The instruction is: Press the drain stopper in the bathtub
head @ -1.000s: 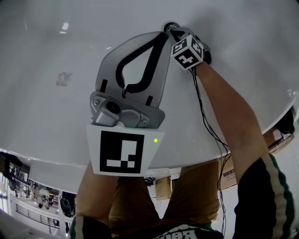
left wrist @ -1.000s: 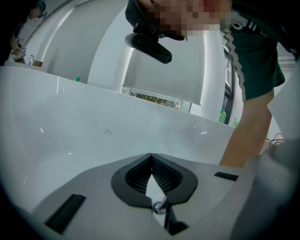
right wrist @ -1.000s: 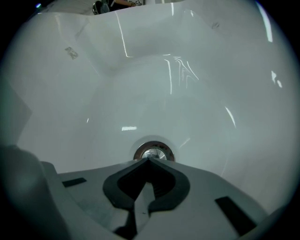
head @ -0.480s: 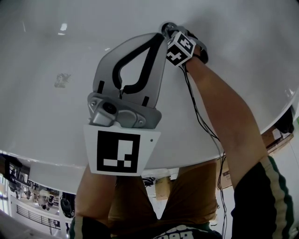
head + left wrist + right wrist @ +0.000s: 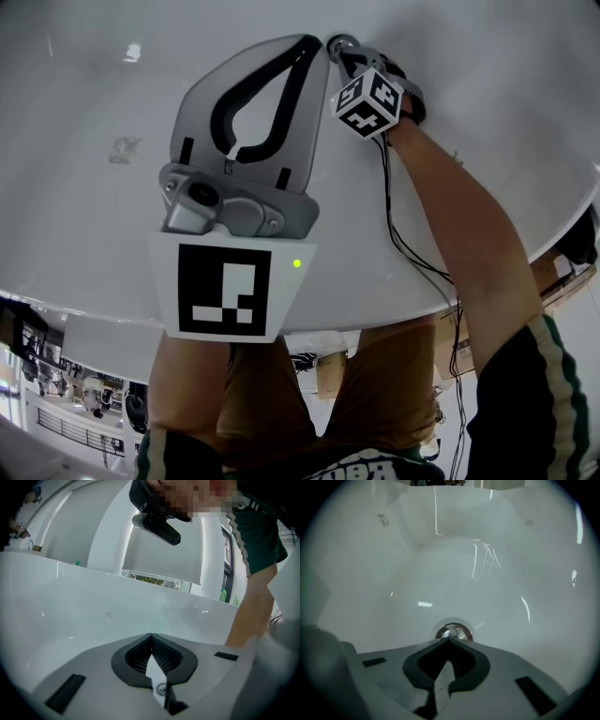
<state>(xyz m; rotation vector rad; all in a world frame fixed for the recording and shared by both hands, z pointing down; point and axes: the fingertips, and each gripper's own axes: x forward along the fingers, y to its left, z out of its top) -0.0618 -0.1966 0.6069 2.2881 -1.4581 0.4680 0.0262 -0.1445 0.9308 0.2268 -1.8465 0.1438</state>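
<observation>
Right gripper point(image 5: 448, 639) stood at bathtub point(image 5: 501, 573) drain stopper point(image 5: 457, 631)
Its closed tips overlapped the round, shiny chrome stopper's near edge; left gripper point(image 5: 151, 635) was closed, empty.

A bathing spot, though it hardly looks like a home bathroom. A glossy white bathtub point(image 5: 75, 94) fills the head view and the right gripper view, with a chrome drain stopper point(image 5: 453, 632) set in its floor. Past the tub's rim the room looks more like a storeroom or showroom: cardboard boxes point(image 5: 330, 375) stand on the floor just beyond it, and cluttered racks point(image 5: 66, 394) line the far side. The left gripper view shows tall white pillars point(image 5: 110, 536) and a wide window point(image 5: 159, 576) with greenery behind it; green bottles point(image 5: 223, 595) stand near the tub's edge.
</observation>
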